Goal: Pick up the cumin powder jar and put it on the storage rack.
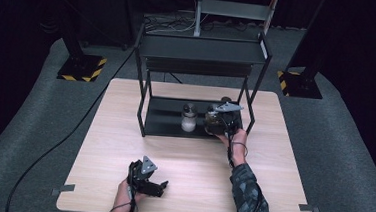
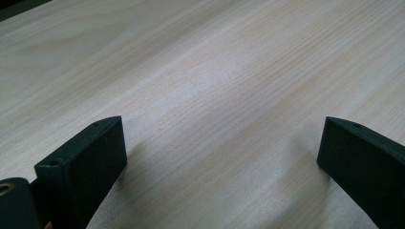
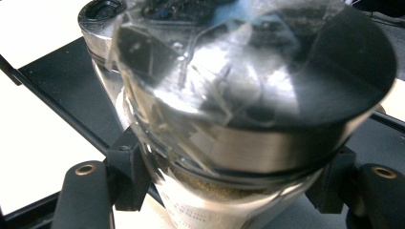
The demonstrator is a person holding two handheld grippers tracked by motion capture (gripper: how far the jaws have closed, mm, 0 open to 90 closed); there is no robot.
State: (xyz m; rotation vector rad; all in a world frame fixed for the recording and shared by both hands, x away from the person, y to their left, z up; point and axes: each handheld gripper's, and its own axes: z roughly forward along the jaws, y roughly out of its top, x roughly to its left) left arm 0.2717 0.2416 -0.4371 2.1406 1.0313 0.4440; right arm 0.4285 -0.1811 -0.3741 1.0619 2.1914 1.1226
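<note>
A glass spice jar [image 3: 248,143] with a chrome lid and brownish contents sits between the jaws of my right gripper [image 3: 234,176], which is shut on its body just below the lid. From above, this jar [image 1: 212,121] is at the right of the black rack's lower shelf [image 1: 162,122], with my right gripper [image 1: 225,121] reaching in from the front. A second shaker [image 1: 189,117] with white contents stands just left of it, and its lid [image 3: 102,12] peeks behind the held jar. My left gripper [image 1: 156,185] rests low near the table's front edge, jaws open [image 2: 219,138] over bare wood.
The black two-tier metal rack [image 1: 202,49] stands at the back middle of the light wooden table [image 1: 123,146]. Its thin uprights [image 1: 142,108] frame the lower shelf. Dark carpet, cables and black stands with yellow-striped bases [image 1: 82,68] surround the table.
</note>
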